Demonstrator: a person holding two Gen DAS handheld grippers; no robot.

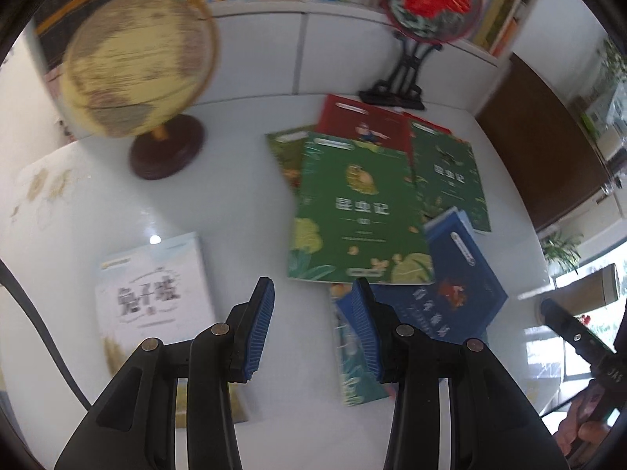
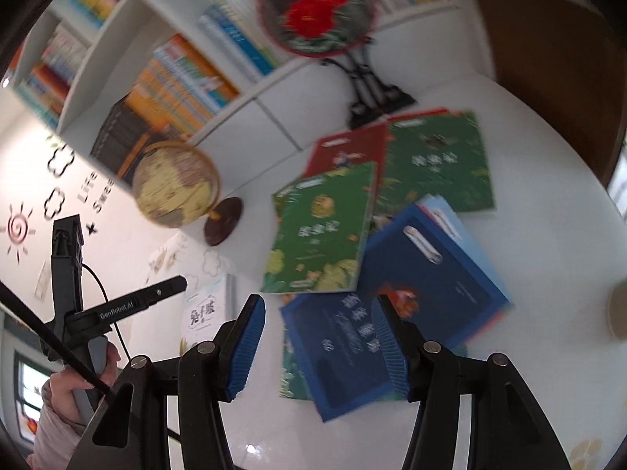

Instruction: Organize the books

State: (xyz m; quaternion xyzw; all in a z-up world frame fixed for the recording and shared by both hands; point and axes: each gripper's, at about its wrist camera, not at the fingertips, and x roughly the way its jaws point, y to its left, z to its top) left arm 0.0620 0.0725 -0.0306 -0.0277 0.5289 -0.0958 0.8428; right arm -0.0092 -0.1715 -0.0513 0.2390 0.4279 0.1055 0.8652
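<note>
Both grippers are right up front and neither has anything in it. Left gripper (image 1: 313, 325) has its blue pads spread with only bare table showing between them, hanging over the gap between the white book (image 1: 151, 305) and the messy pile. Right gripper (image 2: 319, 346) is also spread, jaws empty, hovering above the blue book (image 2: 392, 313) but I can't see the pads touching it.

Progress-wise? Looks like barely started, honestly. The books are still sprawled across the white table (image 1: 235, 203) in a loose overlapping heap: a green book (image 1: 356, 211) on top in the middle, a second green one (image 1: 450, 172) off to its right, a red book (image 1: 364, 121) poking out behind them, the blue one overlapping the near corner, and another greenish cover peeking out underneath that. The white book sits alone, well apart to the left, near the globe (image 1: 137, 58).

Behind it all is a bookshelf (image 2: 188, 90) already packed with upright books, plus a round fan ornament on a stand (image 1: 427, 0). Can't tell if the loose ones go up there or just get stacked neatly. Either way, pretty much everything is left to do. My guess is the blue book goes first, since the right claw is parked over it.
</note>
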